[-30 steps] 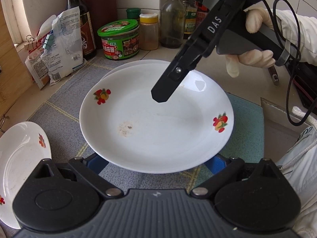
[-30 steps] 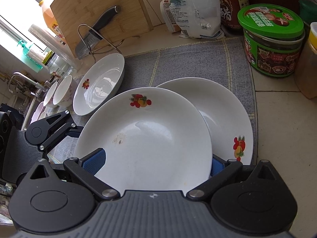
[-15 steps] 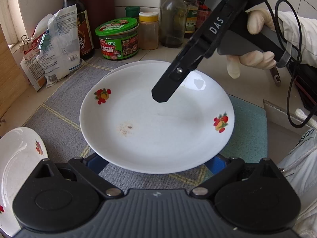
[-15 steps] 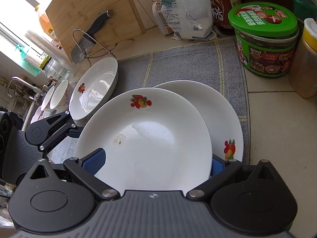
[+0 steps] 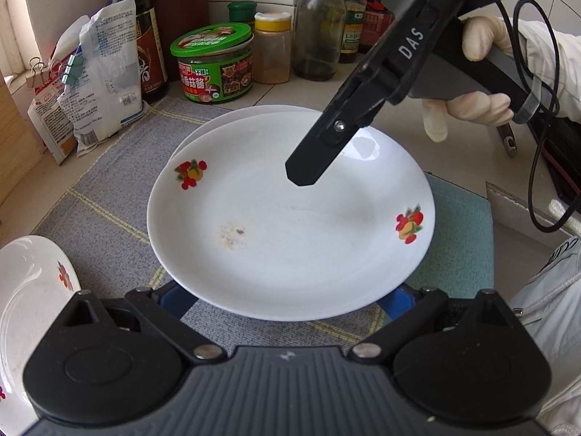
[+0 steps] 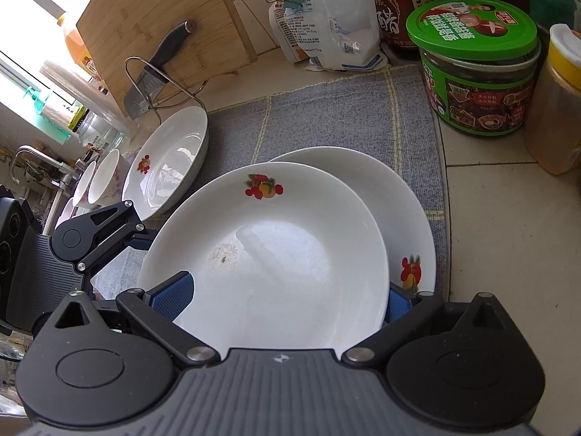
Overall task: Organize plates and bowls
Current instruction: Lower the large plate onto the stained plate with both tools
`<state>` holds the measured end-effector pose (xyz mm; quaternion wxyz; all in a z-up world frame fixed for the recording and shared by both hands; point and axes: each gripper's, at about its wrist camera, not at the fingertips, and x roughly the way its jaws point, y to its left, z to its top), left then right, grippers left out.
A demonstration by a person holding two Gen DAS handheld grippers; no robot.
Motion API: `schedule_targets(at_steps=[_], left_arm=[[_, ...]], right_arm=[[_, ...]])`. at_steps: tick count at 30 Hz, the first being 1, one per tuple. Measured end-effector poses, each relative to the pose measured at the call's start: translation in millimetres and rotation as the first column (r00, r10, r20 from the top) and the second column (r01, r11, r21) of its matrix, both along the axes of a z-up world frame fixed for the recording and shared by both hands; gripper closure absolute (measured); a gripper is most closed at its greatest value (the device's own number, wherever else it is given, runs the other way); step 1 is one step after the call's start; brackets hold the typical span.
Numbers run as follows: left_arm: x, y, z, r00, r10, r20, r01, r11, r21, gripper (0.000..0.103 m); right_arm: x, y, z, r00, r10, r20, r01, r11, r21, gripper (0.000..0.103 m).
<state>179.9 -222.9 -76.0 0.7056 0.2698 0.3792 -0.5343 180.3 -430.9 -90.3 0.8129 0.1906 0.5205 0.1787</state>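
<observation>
both grippers are on the same plate. top plate [image 5: 290, 218], white with fruit decals and a brownish smudge near the centre, sits on or just over a second plate [image 6: 403, 210] of the same pattern, offset so the lower rim shows behind it. both are on the grey mat [image 6: 326, 116].

left gripper [image 5: 287, 299]: blue pads spread wide, plate's near rim lies between them and covers the tips. can't tell whether they touch or pinch it.

right gripper [image 6: 281, 296]: same picture from its own camera, fingers wide apart with the plate edge between them, grip not readable. from the left wrist view its black finger [image 5: 312, 160] hangs over the plate's far half, held by a gloved hand [image 5: 468, 72].

third plate [image 6: 167, 163] with the same decal leans tilted at the mat's left edge, near the knife rack [image 6: 152, 83]. two small bowls [image 6: 98, 178] beside it. green-lidded sauce jar [image 5: 214, 63] and bottles behind the mat.
</observation>
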Motion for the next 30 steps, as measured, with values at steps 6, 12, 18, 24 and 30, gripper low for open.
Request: schedule_targets(at_steps=[6,12,18,24,30], left_arm=[[2.6,-0.5,0.7,1.000,-0.010,0.005,0.009,1.000,0.003,0.003],[3.6,-1.3,0.0,1.000,-0.020,0.011,0.020,1.000,0.005,0.004],[5.5,-0.3,1.6,1.000,-0.024,0.014,0.024,1.000,0.004,0.004],[6.4,-0.3,2.5,0.999,-0.028,0.016,0.028,1.000,0.004,0.004],[7.4,-1.4,1.8,0.999,-0.034,0.022,0.034,0.999,0.004,0.004]], right_arm=[[-2.7,-3.6,0.7,1.000,-0.012,-0.003,0.012,1.000,0.012,0.000],[-3.2,-5.9,0.5,1.000,-0.023,-0.007,0.023,1.000,0.012,0.000],[-5.0,-7.2,1.8,1.000,-0.030,-0.009,0.030,0.999,0.015,0.000],[-6.9,-8.9,3.3,0.999,-0.041,-0.009,0.041,0.999,0.009,0.000],[-10.2,-11.2,3.4,0.999,-0.053,-0.011,0.053,0.999,0.003,0.000]])
